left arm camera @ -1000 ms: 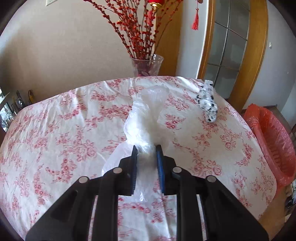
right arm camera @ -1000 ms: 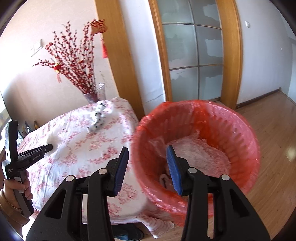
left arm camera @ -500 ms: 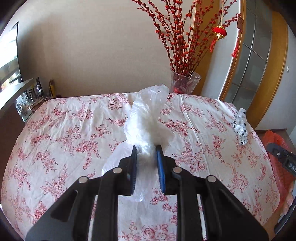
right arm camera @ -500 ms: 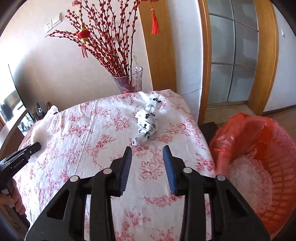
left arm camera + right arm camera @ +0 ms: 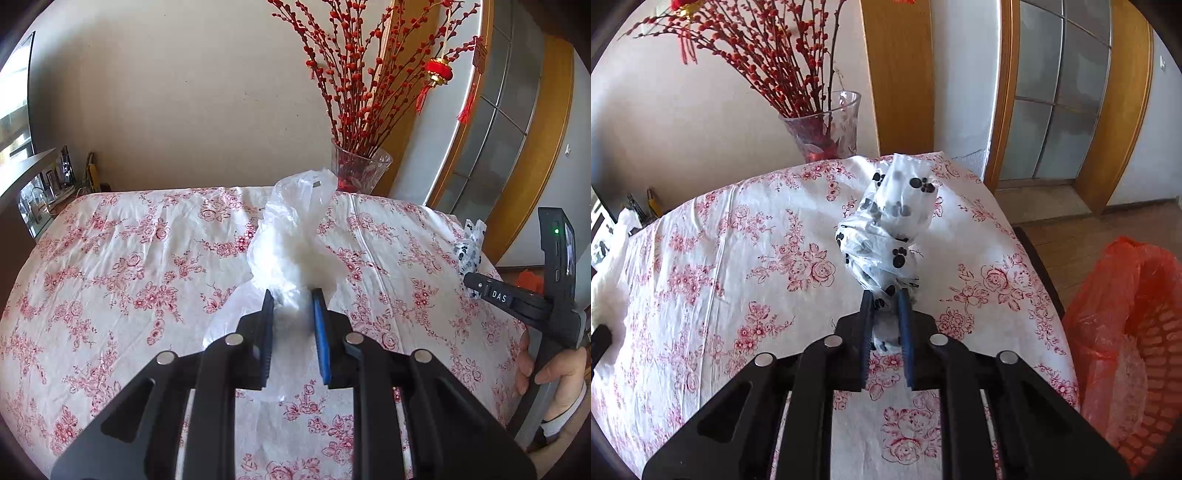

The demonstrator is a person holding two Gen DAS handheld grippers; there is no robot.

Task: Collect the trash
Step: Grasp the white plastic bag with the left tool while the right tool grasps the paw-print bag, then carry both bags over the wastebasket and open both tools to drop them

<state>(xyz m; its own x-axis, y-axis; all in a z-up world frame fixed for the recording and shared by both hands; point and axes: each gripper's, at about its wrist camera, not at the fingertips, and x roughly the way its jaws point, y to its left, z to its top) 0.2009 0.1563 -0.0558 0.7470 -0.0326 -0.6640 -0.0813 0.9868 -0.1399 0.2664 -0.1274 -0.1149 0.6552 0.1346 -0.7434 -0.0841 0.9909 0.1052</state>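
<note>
Two views. Left wrist: the left tongs [image 5: 293, 301] clench a crumpled clear plastic bag [image 5: 295, 236] resting mid-worktop [image 5: 110, 258], gripped low, likely for lifting. Right wrist: the right tongs [image 5: 885, 301] are closing around a paw-print plastic bag [image 5: 890, 229], near the red-lined trash basket [image 5: 1137, 332] beside the worktop.

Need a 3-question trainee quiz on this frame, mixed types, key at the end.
1. True or false: the left tool grips the clear plastic bag.
2. What lies between the right tool pads? A) glass vase B) paw-print bag C) nothing
3. Fill in: the red-lined bin stands off the table edge, on the picture's ____ side in the right wrist view.

Key: 1 true; 2 B, with the jaws closing on its near end; 3 right.
</note>
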